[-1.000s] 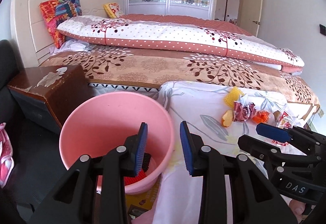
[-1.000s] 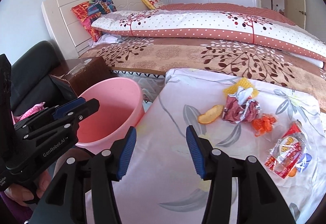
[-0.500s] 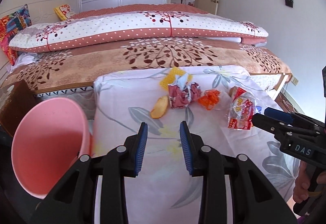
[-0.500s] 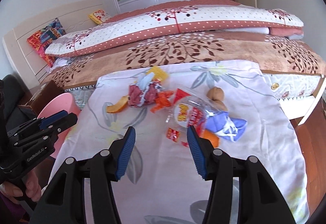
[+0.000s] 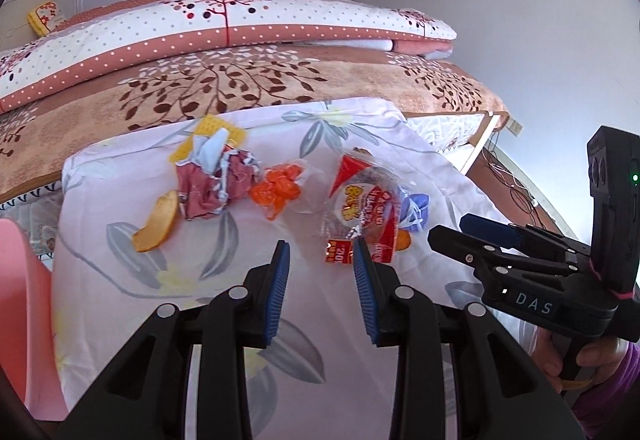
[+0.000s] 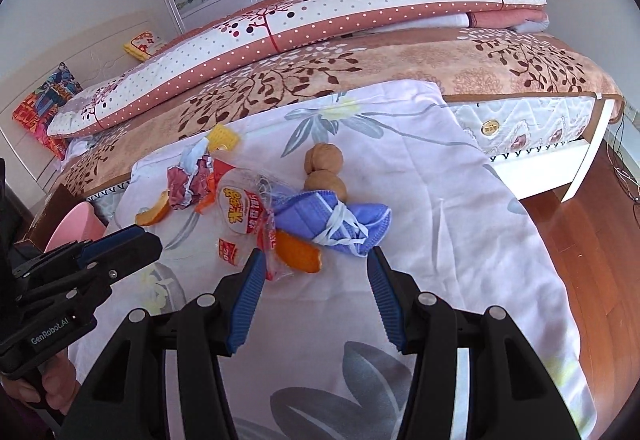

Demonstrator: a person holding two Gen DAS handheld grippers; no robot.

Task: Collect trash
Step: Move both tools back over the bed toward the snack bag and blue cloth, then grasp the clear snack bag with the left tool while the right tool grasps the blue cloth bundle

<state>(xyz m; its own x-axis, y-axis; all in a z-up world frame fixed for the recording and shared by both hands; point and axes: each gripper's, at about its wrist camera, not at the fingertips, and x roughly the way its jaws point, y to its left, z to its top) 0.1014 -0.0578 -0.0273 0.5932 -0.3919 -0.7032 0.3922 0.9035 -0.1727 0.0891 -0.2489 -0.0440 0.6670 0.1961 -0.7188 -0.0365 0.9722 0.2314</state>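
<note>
Trash lies on a floral white cloth (image 5: 360,143) (image 6: 440,179): a crumpled red wrapper (image 5: 216,183) (image 6: 188,181), orange peel (image 5: 156,224) (image 6: 154,211), an orange scrap (image 5: 278,189), a clear red-printed snack bag (image 5: 364,207) (image 6: 248,211), a blue face mask (image 6: 340,224) (image 5: 416,209), another peel (image 6: 298,252) and two walnuts (image 6: 324,171). My left gripper (image 5: 320,252) is open just short of the snack bag. My right gripper (image 6: 316,262) is open just short of the mask and peel.
A pink bucket (image 5: 20,304) (image 6: 74,228) stands at the cloth's left edge. The bed with a patterned blanket (image 5: 240,87) and folded quilt (image 6: 320,15) lies behind. Wooden floor (image 6: 592,240) is to the right.
Both grippers swung right, away from the pink bucket, and moved in toward the trash pile. Both stayed open and empty.
</note>
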